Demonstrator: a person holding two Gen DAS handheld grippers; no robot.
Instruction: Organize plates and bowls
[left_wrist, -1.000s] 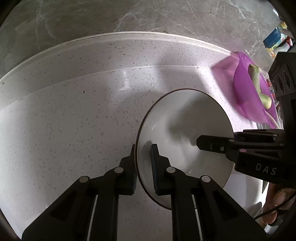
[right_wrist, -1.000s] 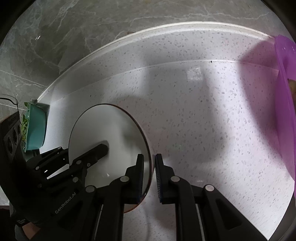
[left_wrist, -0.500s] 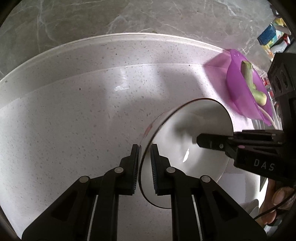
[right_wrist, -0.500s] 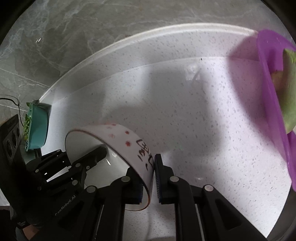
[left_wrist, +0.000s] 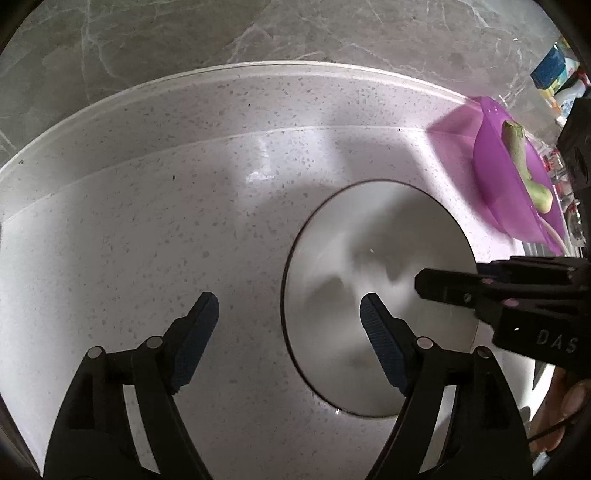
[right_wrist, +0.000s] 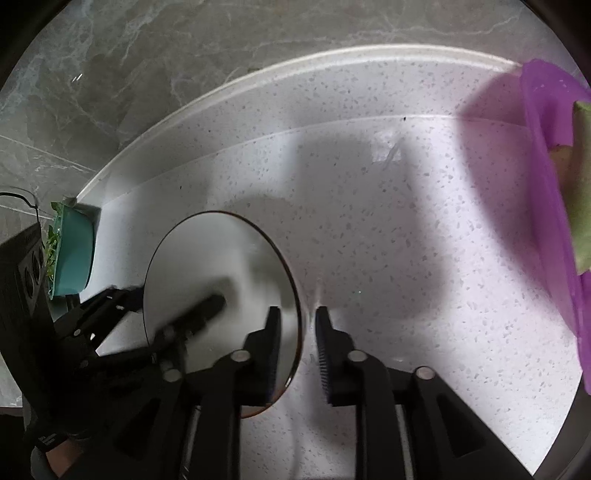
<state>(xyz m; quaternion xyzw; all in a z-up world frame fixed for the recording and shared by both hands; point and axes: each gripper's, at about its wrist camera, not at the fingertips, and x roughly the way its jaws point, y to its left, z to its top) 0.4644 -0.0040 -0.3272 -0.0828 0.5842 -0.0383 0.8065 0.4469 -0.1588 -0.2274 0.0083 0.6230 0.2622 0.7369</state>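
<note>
A white bowl (left_wrist: 376, 295) with a thin dark rim sits on a pale speckled surface (left_wrist: 184, 221), flanked by two handheld claws. In the left wrist view, the left claw (left_wrist: 288, 314) stands wide, its jaws spread well apart: one blue-padded fingertip (left_wrist: 201, 314) hangs over the bare stone, the other over the bowl's inside, with the near rim between them and gripped by neither. From the right edge of that view the right claw (left_wrist: 443, 286) reaches over the opposite side of the bowl; only one black finger shows clearly, above the white interior.

The right wrist view shows the right claw (right_wrist: 297, 332) narrowly parted, its jaws straddling the bowl's (right_wrist: 218, 288) rim, one finger over the inside and one outside, a gap visible on either side of the rim; whether either pad touches the rim cannot be told. The left claw (right_wrist: 177, 314) appears there blurred, one finger lying over the bowl's interior.

A translucent purple bowl (left_wrist: 506, 177) holding a pale green vegetable (left_wrist: 521, 158) rests to the right, apart from the white bowl. A teal container (right_wrist: 74, 251) with green leaves sits at the far left of the right wrist view. Grey marbled wall (left_wrist: 258, 33) rises behind the surface's raised back edge.
</note>
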